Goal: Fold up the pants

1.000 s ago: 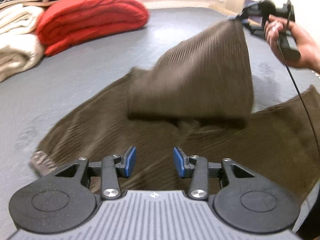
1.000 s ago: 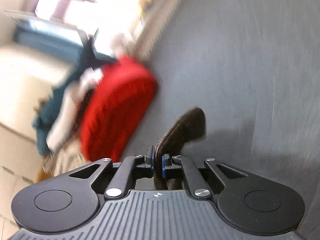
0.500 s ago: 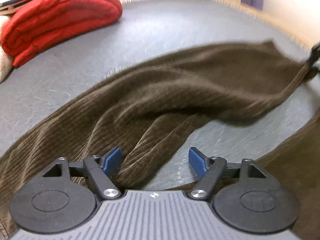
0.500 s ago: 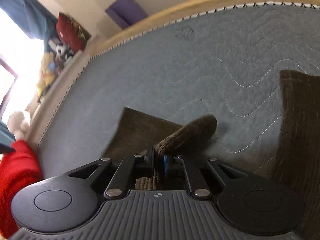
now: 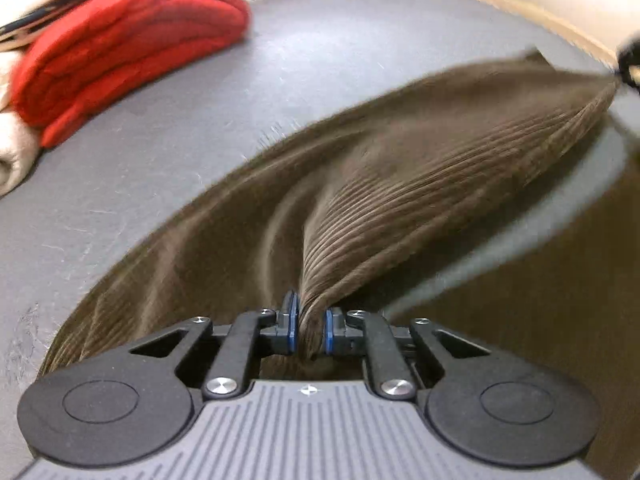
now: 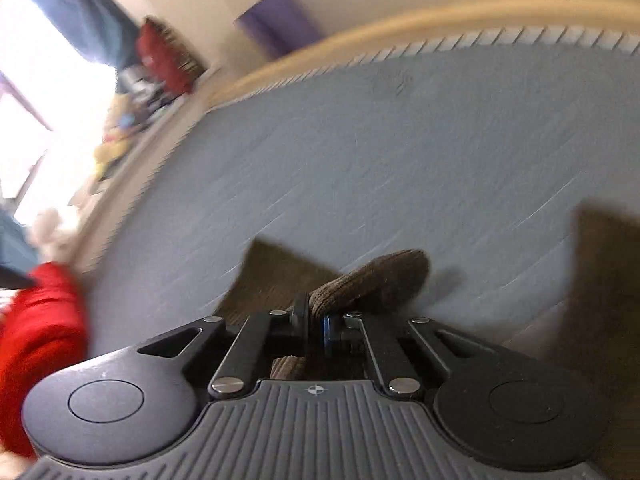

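Corduroy bunches between the blue pads of the left claw [image 5: 307, 330], clamped on the brown pants [image 5: 400, 184]; the right claw [image 6: 316, 326] pinches a hem. The pants stretch across the grey bed [image 5: 160, 128] toward its far edge. Overtension could tear either grip loose.

- Bare grey mattress [image 5: 168, 128] lies open left and far of the pants [image 5: 400, 184].
- Far left, the red folded blanket [image 5: 128, 40] and cream fabric [image 5: 16, 152] block passage.
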`<state>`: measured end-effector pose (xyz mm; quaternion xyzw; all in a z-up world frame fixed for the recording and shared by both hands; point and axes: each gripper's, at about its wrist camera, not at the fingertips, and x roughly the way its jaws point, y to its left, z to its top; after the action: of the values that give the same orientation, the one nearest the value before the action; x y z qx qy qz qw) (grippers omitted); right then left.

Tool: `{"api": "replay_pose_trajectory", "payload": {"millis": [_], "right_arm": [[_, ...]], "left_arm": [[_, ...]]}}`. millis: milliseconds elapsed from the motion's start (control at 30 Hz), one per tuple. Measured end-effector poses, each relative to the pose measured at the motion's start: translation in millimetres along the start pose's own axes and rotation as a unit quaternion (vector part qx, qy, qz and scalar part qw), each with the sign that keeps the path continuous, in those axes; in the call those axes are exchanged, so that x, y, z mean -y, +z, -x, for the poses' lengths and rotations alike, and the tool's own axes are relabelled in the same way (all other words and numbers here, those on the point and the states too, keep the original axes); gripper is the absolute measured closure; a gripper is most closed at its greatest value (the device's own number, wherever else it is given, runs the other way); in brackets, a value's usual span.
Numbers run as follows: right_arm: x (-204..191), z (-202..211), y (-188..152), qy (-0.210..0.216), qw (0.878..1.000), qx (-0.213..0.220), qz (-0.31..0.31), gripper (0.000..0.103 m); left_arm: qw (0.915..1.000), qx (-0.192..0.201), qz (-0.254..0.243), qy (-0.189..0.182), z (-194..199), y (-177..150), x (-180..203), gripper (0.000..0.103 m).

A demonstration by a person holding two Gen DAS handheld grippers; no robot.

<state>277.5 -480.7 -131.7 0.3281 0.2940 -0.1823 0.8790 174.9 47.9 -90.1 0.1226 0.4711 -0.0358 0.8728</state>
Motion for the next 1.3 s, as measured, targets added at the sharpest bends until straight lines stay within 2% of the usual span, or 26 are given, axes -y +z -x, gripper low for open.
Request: {"api": "replay_pose_trajectory", "payload": {"millis": [67,133,167,233,267,300,333,433,500,600,667,767,867,900,1000,1067,1233,1300], "right_arm": [[7.9,3.1,-6.4,-0.098,0.995,0.004,0.014,0.097],[30.0,-13.0,-19.1,-0.154,0.986,-0.063,-0.013,0.097],[37.3,-13.0,-22.9,-0.147,0.987,-0.063,-0.021,0.098],[27.8,-3.5,-16.6,-0.160,0.986,-0.039,0.014,0.093],[21.6,5.1,-13.3,-0.162,0.986,-0.017,0.026,0.089],[14.8,14.3,-10.0,-0.152,0.988,0.001,0.033,0.088],[7.3,24.4,-7.5,-0.139,0.989,0.015,0.040,0.088],[-13.8,56.5,-5.1,-0.092,0.993,0.052,0.056,0.087],[-30.1,79.2,-3.6,-0.046,0.994,0.067,0.072,0.086],[-63.2,120.9,-15.2,0.029,0.989,0.078,0.119,0.081],[-83.5,152.7,-26.2,0.079,0.983,0.076,0.148,0.080],[-117.2,206.4,-51.9,0.154,0.962,0.068,0.214,0.077],[-136.1,265.3,-86.3,0.226,0.932,0.056,0.279,0.063],[-141.1,279.5,-94.2,0.248,0.921,0.047,0.296,0.063],[-152.2,319.6,-124.6,0.302,0.890,0.006,0.343,0.062],[-154.6,339.6,-144.4,0.326,0.871,-0.020,0.367,0.062],[-151.3,374.1,-192.5,0.341,0.837,-0.068,0.423,0.061],[-153.8,374.2,-207.8,0.339,0.824,-0.081,0.447,0.061]], "left_arm": [[0.9990,-0.026,-0.032,-0.018,-4.1,-5.8,12.1,0.087],[0.9980,-0.027,-0.056,0.008,-1.6,-6.0,22.9,0.081],[0.9985,-0.026,-0.047,0.008,2.5,-5.7,22.4,0.076],[0.9994,-0.018,-0.009,-0.027,19.5,-7.1,10.8,0.071],[0.9989,-0.008,0.001,-0.046,31.2,-10.2,4.9,0.060],[0.9981,0.002,0.003,-0.062,43.8,-14.5,-0.6,0.043],[0.9970,0.016,0.000,-0.075,59.4,-20.0,-7.8,0.039],[0.9959,0.041,-0.017,-0.079,102.7,-40.2,-31.0,0.037],[0.9959,0.057,-0.008,-0.070,127.0,-52.0,-49.4,0.037],[0.9939,0.089,0.034,-0.054,163.5,-71.8,-85.1,0.037],[0.9893,0.119,0.073,-0.042,180.5,-81.3,-101.7,0.038],[0.9757,0.156,0.153,-0.018,195.5,-102.4,-122.0,0.038],[0.9643,0.146,0.221,0.001,201.9,-110.9,-131.6,0.039],[0.9631,0.153,0.222,-0.003,207.2,-110.4,-132.3,0.038],[0.9669,0.170,0.190,0.010,217.9,-109.8,-125.1,0.038],[0.9694,0.160,0.186,-0.002,214.6,-112.0,-121.8,0.038],[0.9774,0.133,0.164,0.013,212.9,-116.5,-120.5,0.039],[0.9796,0.111,0.166,0.020,201.6,-117.8,-125.5,0.047]]}}
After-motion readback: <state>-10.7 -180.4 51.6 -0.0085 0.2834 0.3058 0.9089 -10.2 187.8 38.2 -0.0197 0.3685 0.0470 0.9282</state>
